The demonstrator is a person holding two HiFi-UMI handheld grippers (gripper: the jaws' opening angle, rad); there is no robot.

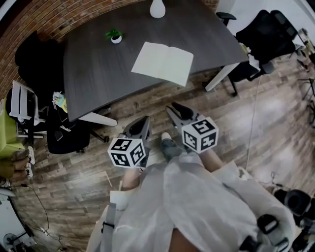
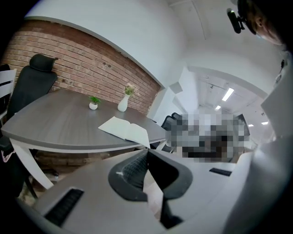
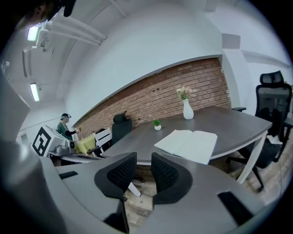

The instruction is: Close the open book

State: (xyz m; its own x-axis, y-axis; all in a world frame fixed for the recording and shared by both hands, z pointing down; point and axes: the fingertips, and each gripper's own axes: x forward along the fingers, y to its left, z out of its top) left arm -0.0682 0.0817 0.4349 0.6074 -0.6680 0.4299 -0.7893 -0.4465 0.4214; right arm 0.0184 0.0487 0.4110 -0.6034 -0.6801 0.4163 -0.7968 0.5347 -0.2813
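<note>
An open white book [image 1: 163, 63] lies flat on a dark table [image 1: 98, 69], at twelve o'clock from both grippers and well apart. The left gripper [image 1: 142, 122] is clenched on nothing. The right gripper [image 1: 175, 108] is released and empty.

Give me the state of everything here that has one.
Book: open, flat on the table.
Left gripper: shut, empty, short of the table.
Right gripper: open, empty, short of the table.
Vase: upright.
Plant: upright.
</note>
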